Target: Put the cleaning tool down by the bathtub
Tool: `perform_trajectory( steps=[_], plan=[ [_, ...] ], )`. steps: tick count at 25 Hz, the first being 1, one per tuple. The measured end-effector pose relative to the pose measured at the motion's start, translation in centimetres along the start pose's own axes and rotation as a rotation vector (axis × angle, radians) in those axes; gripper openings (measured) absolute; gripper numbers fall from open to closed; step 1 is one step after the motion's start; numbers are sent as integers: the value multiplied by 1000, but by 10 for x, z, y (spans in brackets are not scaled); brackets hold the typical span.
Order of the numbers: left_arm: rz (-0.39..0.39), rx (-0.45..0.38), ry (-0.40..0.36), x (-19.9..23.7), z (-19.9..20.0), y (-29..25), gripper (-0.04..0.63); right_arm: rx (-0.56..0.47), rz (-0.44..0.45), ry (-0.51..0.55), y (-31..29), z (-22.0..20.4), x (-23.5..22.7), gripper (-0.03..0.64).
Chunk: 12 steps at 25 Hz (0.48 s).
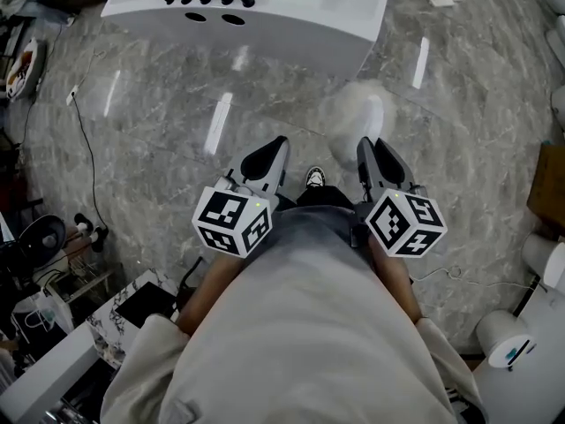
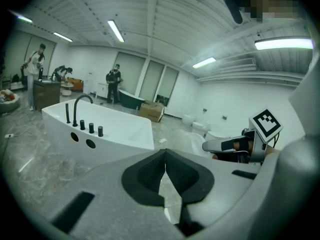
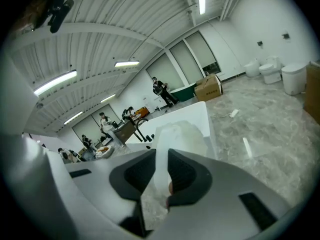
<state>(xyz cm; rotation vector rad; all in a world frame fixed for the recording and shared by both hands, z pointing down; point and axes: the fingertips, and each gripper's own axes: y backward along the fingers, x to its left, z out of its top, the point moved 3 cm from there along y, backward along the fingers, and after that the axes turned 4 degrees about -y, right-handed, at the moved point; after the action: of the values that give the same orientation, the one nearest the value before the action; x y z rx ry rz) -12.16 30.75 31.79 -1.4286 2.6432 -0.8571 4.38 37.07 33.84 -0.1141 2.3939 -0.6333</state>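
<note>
The white bathtub with black taps stands ahead on the marble floor; it also shows in the left gripper view and behind the tool in the right gripper view. The cleaning tool is a fluffy white head on a pale handle. My right gripper is shut on that handle, and the head sticks out in front toward the tub. Beside it my left gripper is shut with nothing in it. Both are held over the floor, short of the tub.
A black cable runs over the floor at left, near a fan and cluttered shelves. A cardboard box and white toilets stand at right. My shoe is between the grippers. Several people stand far behind the tub.
</note>
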Motion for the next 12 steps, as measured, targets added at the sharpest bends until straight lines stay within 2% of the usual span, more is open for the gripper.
perform_trajectory(
  steps=[6,12],
  plan=[
    [35,10,-2,13,2,2,9,2,6,-1,-13,1,2,69],
    [48,8,36,24,7,-15,9,-14,-43,23,-20,15,-12,69]
  ],
)
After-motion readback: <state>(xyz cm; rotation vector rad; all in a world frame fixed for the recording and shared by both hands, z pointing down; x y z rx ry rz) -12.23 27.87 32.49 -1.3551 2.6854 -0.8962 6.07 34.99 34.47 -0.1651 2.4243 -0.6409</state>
